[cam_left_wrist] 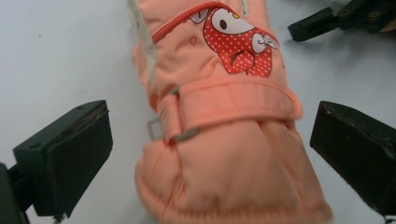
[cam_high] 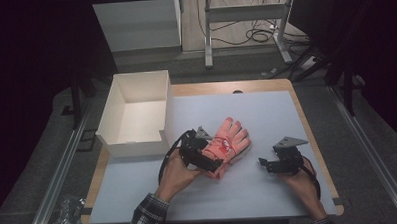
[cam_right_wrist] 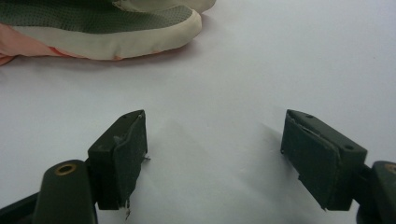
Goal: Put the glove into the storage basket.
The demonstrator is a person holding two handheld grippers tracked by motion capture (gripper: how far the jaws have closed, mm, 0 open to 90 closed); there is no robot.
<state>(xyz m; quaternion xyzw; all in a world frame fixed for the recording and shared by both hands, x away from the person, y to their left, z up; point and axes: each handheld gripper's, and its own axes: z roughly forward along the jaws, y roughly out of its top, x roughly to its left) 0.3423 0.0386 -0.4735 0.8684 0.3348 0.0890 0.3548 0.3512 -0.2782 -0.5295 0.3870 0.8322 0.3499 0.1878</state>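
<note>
From above, an orange glove (cam_high: 227, 143) lies flat on the white table (cam_high: 266, 114), just right of an open white box (cam_high: 136, 114); the left gripper (cam_high: 211, 164) sits at the glove's cuff, and the right gripper (cam_high: 264, 163) rests apart on the bare table, near the glove's right edge. In the left gripper view the jaws stand wide, one on each side of the cuff (cam_left_wrist: 229, 182), touching nothing; the glove's strap (cam_left_wrist: 229, 105) and cartoon patch (cam_left_wrist: 238, 42) show beyond. In the right gripper view the jaws gape over bare tabletop, with the glove's pale edge (cam_right_wrist: 116, 44) farther off. To my eye the work has barely begun; the glove is not yet gripped, and if it is bound for the box, lifting and carrying remain.
</note>
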